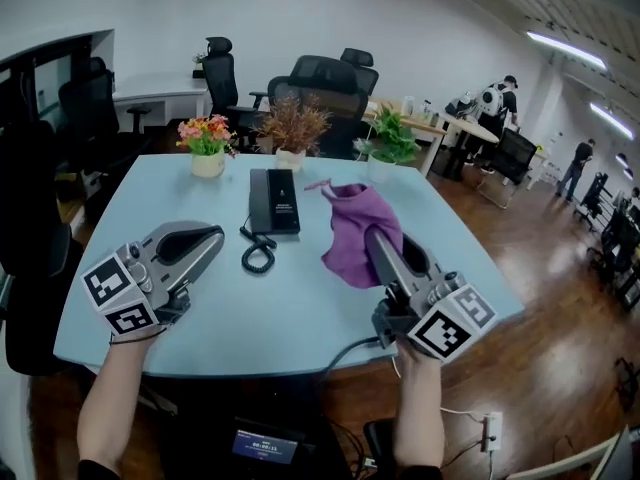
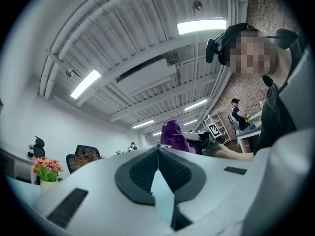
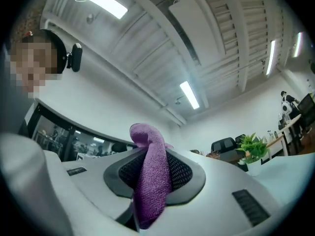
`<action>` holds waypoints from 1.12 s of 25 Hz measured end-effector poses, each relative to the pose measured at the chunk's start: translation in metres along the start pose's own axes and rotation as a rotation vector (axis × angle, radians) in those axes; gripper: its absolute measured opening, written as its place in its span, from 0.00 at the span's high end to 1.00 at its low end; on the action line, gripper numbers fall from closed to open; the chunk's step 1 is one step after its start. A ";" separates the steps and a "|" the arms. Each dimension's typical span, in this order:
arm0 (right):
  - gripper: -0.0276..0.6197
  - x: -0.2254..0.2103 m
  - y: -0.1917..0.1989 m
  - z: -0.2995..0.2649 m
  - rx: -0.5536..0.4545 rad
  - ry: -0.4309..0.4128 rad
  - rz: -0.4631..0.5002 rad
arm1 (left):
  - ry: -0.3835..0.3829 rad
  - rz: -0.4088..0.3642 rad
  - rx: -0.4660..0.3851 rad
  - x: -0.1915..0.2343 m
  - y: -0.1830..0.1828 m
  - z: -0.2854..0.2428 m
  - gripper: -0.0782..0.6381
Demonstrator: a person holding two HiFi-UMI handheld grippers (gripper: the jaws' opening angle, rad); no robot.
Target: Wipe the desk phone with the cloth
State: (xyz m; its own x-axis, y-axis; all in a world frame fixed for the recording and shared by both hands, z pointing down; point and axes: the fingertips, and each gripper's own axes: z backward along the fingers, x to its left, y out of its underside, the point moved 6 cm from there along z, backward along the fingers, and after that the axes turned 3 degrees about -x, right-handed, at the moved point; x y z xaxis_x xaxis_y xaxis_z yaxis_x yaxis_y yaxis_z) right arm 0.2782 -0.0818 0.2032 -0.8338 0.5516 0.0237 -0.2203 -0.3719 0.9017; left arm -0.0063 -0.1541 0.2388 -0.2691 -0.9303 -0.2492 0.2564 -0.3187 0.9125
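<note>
A black desk phone [image 1: 274, 201] lies flat in the middle of the light blue table [image 1: 300, 318], its coiled cord [image 1: 258, 254] trailing toward me. A purple cloth [image 1: 356, 230] hangs over the table to the right of the phone, pinched in my right gripper [image 1: 373, 234]. The right gripper view shows the cloth [image 3: 150, 178] clamped between the jaws of that gripper [image 3: 150, 154] and draped over their tips. My left gripper [image 1: 217, 234] hovers left of the cord, and its jaws [image 2: 158, 149] meet with nothing between them. The cloth [image 2: 173, 135] also shows in the left gripper view, beyond the jaws.
Along the table's far edge stand a flower pot [image 1: 207, 147], a dried brown plant [image 1: 294, 131] and a green plant [image 1: 390, 140]. Black office chairs [image 1: 322, 84] stand behind the table. People are at desks at the far right [image 1: 492, 100]. Wooden floor lies to the right.
</note>
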 end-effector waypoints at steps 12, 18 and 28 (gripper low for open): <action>0.86 0.125 -0.050 0.080 -0.014 -0.109 0.030 | 0.041 0.135 -0.055 -0.140 -0.057 0.057 0.87; 0.86 0.203 -0.080 0.128 -0.021 -0.153 0.007 | 0.092 0.184 -0.069 -0.219 -0.097 0.098 0.87; 0.86 0.342 -0.103 0.211 -0.010 -0.175 0.078 | 0.107 0.141 -0.103 -0.342 -0.161 0.180 0.87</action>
State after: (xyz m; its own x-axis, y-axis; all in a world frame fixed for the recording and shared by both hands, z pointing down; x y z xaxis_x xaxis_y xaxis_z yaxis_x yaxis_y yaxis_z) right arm 0.1227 0.3027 0.2092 -0.7482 0.6417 0.1687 -0.1644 -0.4255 0.8899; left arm -0.1227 0.2479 0.2358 -0.1247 -0.9794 -0.1591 0.3797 -0.1952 0.9043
